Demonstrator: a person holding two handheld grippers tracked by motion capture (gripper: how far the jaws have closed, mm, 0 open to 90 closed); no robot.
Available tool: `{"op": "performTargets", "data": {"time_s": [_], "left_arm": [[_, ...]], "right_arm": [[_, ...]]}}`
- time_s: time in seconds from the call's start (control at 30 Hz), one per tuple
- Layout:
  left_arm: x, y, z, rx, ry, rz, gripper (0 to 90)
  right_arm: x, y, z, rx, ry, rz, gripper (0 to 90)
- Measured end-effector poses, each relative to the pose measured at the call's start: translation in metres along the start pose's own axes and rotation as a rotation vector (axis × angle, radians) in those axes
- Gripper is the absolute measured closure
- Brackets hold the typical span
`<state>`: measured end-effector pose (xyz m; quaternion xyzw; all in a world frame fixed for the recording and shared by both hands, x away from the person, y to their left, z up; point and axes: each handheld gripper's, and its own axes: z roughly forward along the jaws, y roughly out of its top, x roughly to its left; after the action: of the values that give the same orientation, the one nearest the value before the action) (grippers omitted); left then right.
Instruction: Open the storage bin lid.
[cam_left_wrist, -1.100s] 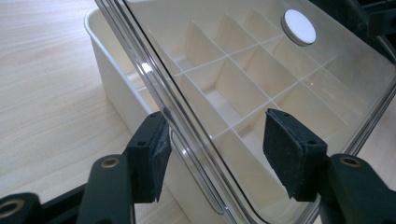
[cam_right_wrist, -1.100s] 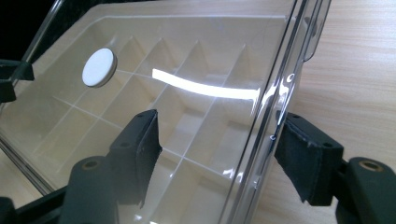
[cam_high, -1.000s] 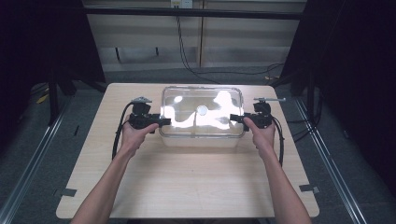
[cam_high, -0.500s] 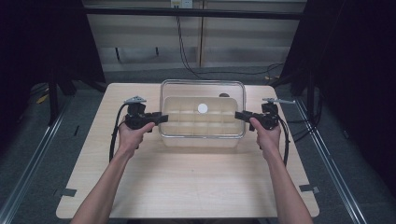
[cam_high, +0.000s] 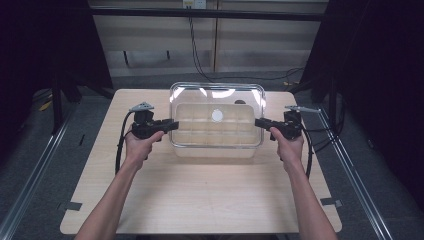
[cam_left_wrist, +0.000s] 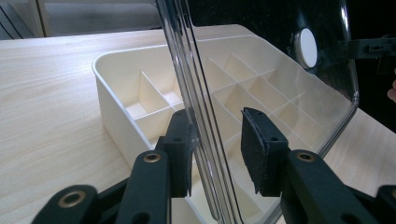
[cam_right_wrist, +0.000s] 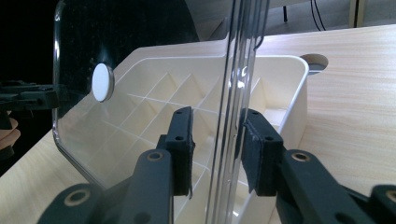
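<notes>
The pale wooden bench takes up most of the room, and near its far middle sits a cream compartment tray, its dividers marking out rows of small cells that all look empty. Over it a person holds a clear lid with a white round knob at its centre; the lid looks raised off the tray and tipped up on edge, its far side higher, to judge by the two gripper views. The left tool has the lid's left edge between its jaws, which have just been closing; in the left gripper view one pad lies against the plastic while the other seems to stand a little off, so I can't tell if that grip is firm. The right tool has likewise just been closing on the right edge, and there both pads seem to press on the rim. As I read it, the lid is already off and lifted, and what's left is carrying it clear and setting it down on the bench.
</notes>
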<state>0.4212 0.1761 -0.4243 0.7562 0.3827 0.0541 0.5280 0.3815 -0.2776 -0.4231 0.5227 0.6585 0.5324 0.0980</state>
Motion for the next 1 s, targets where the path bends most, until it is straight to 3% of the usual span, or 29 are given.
{"op": "performTargets", "data": {"time_s": [0.5, 0.77, 1.0], "left_arm": [[-0.007, 0.002, -0.007, -0.004, 0.012, 0.024, 68.6], [-0.01, -0.001, -0.016, -0.025, 0.007, 0.035, 71.1], [-0.013, 0.001, -0.019, -0.042, 0.008, 0.026, 71.6]], "right_arm": [[0.006, -0.001, -0.008, -0.024, 0.001, 0.014, 69.9], [0.016, 0.004, -0.017, -0.052, 0.014, -0.029, 71.2], [0.019, 0.007, -0.02, -0.08, 0.019, -0.022, 71.2]]}}
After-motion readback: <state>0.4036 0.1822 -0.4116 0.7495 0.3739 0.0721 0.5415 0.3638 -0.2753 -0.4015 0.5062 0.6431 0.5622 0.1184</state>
